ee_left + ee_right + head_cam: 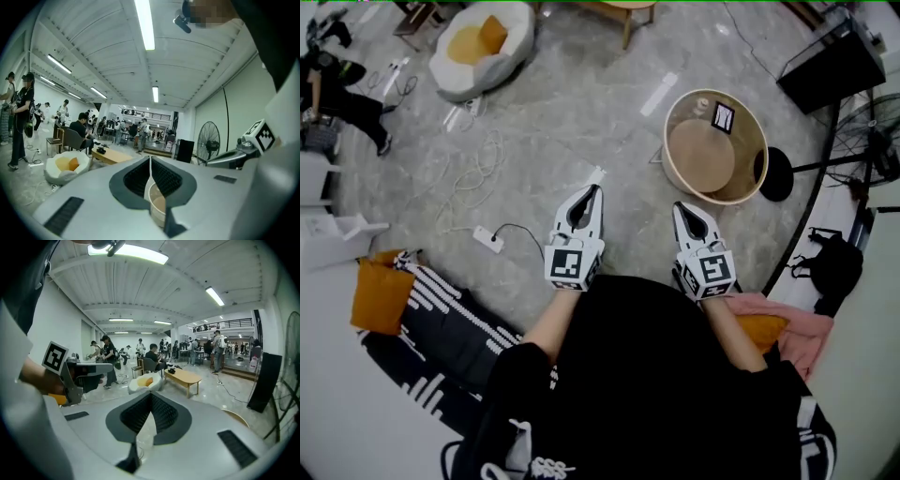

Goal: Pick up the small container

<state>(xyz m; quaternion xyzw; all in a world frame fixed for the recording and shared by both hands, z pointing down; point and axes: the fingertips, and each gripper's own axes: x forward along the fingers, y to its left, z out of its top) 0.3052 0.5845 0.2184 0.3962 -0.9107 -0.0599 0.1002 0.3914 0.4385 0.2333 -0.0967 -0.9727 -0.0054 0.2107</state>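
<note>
You hold both over the floor (581,122) short of the round tub (752,172) — left gripper (594,193) and right gripper (682,210), jaws pressed together, gripping nothing.

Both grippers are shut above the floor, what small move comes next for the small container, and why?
Likely ease the right gripper forward toward the round wooden tub, opening its jaws. It and the left gripper are both shut and empty, short of the tub; the right is nearer. The small box inside may be the container.
</note>
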